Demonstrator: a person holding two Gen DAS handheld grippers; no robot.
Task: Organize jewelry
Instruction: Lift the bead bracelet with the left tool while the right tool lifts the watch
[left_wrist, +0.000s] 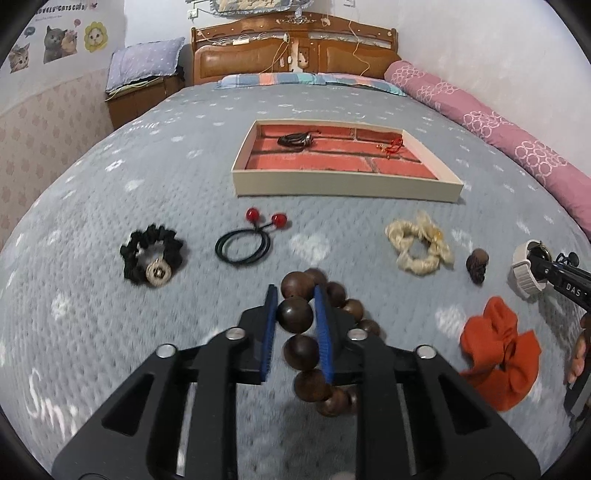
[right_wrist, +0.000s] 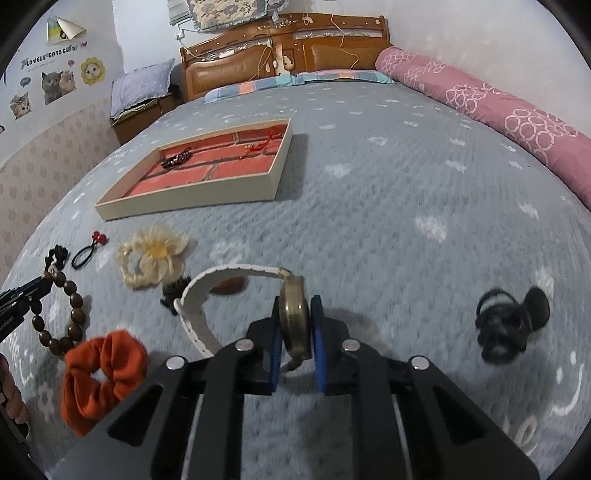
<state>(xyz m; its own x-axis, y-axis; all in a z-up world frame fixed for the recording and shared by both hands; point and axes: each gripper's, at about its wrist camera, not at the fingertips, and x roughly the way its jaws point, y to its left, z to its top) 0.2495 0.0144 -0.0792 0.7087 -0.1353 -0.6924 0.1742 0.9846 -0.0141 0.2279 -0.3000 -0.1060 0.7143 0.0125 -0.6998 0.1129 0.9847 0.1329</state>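
Note:
My left gripper (left_wrist: 294, 295) is shut on a brown wooden bead bracelet (left_wrist: 299, 347), held above the grey bedspread; it also shows in the right wrist view (right_wrist: 70, 314). My right gripper (right_wrist: 296, 308) is shut on the brass case of a watch with a white strap (right_wrist: 207, 295), also seen at the right edge of the left wrist view (left_wrist: 526, 271). The cream tray with a brick-pattern floor (left_wrist: 343, 188) lies ahead and holds a dark bracelet (left_wrist: 295, 140) and a red string piece (left_wrist: 393, 146).
On the bed lie a black scrunchie (left_wrist: 151, 260), a black hair tie with red beads (left_wrist: 245, 243), a cream scrunchie (left_wrist: 419, 245), a small carved brown bead (left_wrist: 477, 265), an orange scrunchie (left_wrist: 498, 352) and a black hair clip (right_wrist: 508, 323). A pink bolster (left_wrist: 491, 122) lines the right side.

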